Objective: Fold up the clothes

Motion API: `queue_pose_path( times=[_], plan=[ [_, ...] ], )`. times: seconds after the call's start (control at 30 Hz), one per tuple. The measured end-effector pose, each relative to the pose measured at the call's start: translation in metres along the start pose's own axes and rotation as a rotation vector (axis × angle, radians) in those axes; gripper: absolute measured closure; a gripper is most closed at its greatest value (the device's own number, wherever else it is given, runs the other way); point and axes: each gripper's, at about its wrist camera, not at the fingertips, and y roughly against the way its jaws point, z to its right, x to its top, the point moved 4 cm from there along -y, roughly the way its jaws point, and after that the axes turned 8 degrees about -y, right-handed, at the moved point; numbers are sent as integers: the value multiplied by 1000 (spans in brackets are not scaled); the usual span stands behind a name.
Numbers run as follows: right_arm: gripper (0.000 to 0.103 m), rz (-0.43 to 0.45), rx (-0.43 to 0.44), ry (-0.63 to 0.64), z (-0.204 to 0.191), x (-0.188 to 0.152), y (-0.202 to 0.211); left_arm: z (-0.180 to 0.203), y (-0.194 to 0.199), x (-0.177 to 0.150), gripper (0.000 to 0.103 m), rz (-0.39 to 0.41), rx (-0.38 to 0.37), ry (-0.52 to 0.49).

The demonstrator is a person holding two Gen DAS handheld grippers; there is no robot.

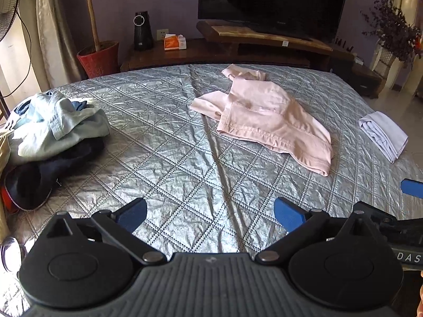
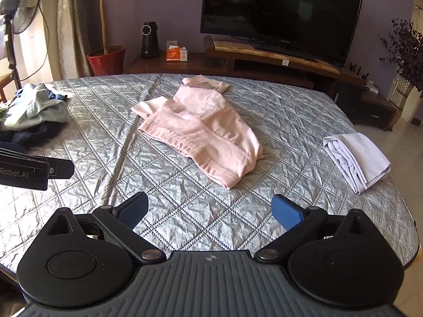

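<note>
A bedroom with a purple wall holds a bed under a silver quilted bedspread (image 1: 164,137), which fills most of both views. Behind it a dark flat-screen television (image 1: 272,0) stands on a low wooden stand (image 1: 264,39), with a tree in a red pot (image 1: 99,59) to the left and a standing fan (image 2: 21,2) at the window. On the bedspread's left edge lies a heap of unfolded clothes (image 1: 53,129), pale green over dark blue. Near the middle a pink garment (image 2: 201,129) lies loosely spread and rumpled, well apart from the heap. A folded white garment (image 2: 357,158) sits near the right edge. The left gripper (image 1: 210,212) hovers over bare bedspread with its blue-padded fingers wide apart, holding nothing. The right gripper (image 2: 210,211) is likewise spread and empty, short of the pink garment. A tissue pack (image 1: 174,41) and a black speaker-like device (image 1: 142,30) sit on the cabinet.
</note>
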Motion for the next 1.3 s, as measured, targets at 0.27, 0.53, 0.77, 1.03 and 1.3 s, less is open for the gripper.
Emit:
queue_pose_path(
  times=[0.27,0.53,0.77,1.03,1.3],
  plan=[
    [4,-7,1,17,-2,27,-58,-30,-37,16,3,-65,12,99],
    [28,45,-2,232,-24,38,-110,-34,-53,37,4,-54,21,68],
    [33,60,28,460,-68,37,-151,-26,-43,51,7,12,87,-28],
    [56,91,42,645,-98,31,-191,-48,-46,54,20,-1,59,53],
    [98,114,147,475,-91,67,-162,-72,-40,57,18,24,77,152]
  ],
)
